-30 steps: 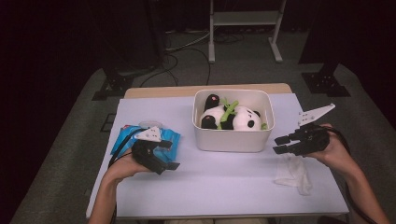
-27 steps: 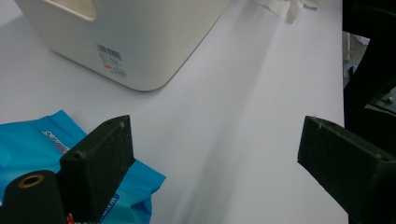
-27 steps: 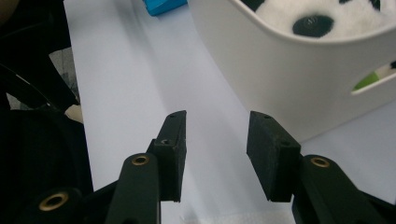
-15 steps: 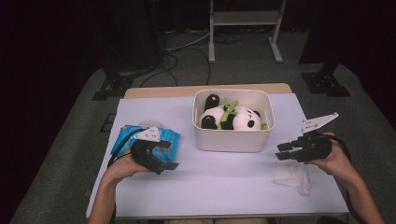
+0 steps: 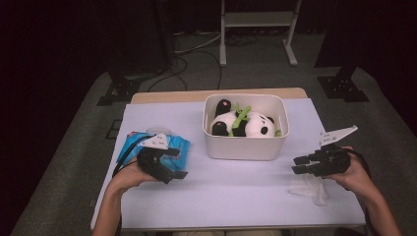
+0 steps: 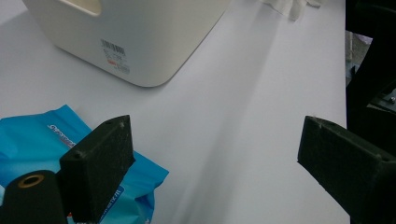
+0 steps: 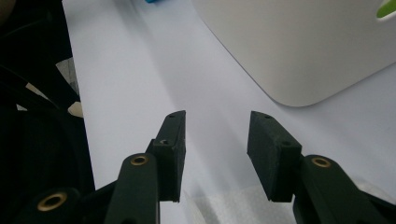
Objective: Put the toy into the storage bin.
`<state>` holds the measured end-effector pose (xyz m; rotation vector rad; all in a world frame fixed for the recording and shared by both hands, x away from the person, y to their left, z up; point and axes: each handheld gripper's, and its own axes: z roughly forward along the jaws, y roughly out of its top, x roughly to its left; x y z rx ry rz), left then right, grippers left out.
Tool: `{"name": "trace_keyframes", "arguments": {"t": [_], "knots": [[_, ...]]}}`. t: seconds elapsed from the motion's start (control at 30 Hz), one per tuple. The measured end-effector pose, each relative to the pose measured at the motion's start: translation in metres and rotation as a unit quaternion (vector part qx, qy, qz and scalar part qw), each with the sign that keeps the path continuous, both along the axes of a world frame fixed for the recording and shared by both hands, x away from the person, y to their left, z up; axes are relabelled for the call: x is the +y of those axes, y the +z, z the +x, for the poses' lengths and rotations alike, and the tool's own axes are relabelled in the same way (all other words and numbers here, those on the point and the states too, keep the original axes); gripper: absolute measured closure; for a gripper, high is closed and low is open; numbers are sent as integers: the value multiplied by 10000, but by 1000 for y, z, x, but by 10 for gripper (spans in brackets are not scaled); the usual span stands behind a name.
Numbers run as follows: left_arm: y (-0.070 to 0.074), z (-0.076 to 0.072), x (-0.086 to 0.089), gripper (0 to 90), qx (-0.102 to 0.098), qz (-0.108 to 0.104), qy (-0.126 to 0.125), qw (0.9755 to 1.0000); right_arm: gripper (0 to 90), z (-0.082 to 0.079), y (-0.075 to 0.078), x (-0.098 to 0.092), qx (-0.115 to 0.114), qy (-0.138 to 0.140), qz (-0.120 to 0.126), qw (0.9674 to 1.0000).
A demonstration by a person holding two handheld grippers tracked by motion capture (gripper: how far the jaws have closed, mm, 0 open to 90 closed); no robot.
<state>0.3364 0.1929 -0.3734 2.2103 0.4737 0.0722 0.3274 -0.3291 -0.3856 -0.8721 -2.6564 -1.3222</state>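
A white bin (image 5: 246, 145) stands mid-table and holds a black-and-white panda plush (image 5: 246, 125) with a green piece on it. Left of the bin lies a blue wipes pack (image 5: 133, 142). My left gripper (image 5: 178, 163) rests beside that pack, jaws spread wide with nothing between them. In the left gripper view the left gripper (image 6: 215, 154) points across bare table, with the pack (image 6: 28, 135) under its left jaw and the bin (image 6: 140, 42) ahead. My right gripper (image 5: 296, 165) hovers open just above a crumpled white tissue (image 5: 310, 189). In the right gripper view, the tissue (image 7: 224, 205) lies below the empty jaws of the right gripper (image 7: 215, 154).
The table (image 5: 236, 196) has a pale lilac cover. The bin's rounded corner (image 7: 303, 51) sits close ahead of the right gripper. Dark floor, cables and a metal stand's legs (image 5: 255, 29) lie beyond the far edge.
The right gripper has come down and slightly toward the near edge, closer to the white tissue. The left gripper and the pack have stayed put.
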Motion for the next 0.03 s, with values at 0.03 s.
{"name": "trace_keyframes", "arguments": {"t": [0.03], "knots": [[0,0,0,98,0,0,0,10000,559,0,0,0,0,0,0,10000]]}}
